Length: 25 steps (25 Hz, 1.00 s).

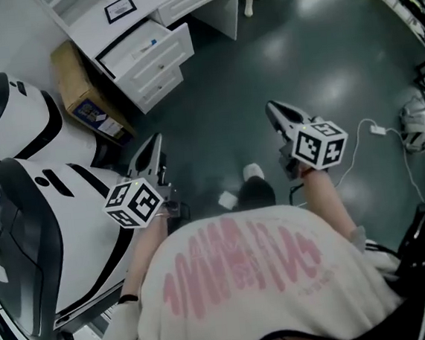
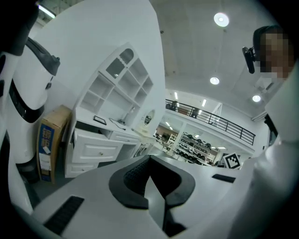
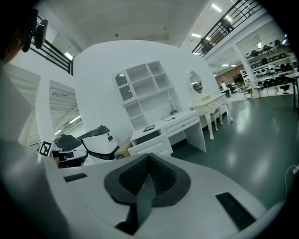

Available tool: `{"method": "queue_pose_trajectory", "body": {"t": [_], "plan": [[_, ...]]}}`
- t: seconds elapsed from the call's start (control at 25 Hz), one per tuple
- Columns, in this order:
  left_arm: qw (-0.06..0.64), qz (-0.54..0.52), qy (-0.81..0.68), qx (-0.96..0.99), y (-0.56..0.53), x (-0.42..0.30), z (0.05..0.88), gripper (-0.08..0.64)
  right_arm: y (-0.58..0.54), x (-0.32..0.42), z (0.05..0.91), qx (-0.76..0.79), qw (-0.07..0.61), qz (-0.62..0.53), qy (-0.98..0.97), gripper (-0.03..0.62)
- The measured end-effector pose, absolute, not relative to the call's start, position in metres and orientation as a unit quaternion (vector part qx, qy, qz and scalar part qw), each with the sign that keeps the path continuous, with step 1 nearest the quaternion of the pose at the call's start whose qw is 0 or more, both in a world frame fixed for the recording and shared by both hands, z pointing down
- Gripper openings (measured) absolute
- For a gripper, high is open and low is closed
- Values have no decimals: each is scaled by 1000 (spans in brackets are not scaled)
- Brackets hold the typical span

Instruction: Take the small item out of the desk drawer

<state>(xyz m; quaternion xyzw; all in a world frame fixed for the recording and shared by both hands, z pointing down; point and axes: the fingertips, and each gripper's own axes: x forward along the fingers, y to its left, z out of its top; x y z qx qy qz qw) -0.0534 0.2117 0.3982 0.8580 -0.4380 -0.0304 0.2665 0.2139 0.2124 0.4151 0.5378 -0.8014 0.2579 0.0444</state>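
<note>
Now both jaws together, empty: my left gripper point(image 1: 152, 145), right gripper point(image 1: 276, 111), mid-frame. Small item point(image 1: 148, 47) lies in open desk drawer point(image 1: 164, 53), upper left; likely light, stiff; pinch across narrow sides.

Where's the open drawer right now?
Head view, upper left: the open drawer is the top one in the white desk, just right of the cardboard box.

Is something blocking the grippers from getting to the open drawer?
Nothing visible does. Only floor lies between the left gripper, the right gripper and the open drawer. The cardboard box stands beside the desk.
</note>
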Motion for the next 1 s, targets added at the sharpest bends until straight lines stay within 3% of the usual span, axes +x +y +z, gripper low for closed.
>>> {"method": "queue_pose_trajectory", "body": {"t": [0.4,1.0], "plan": [[287,-82,-530,794,86,10,390,28,51,269,412,410,91,286,-861,17],[265,-129,-598,745,23,-2,375,28,-45,229,390,314,104,256,-908,17]]}}
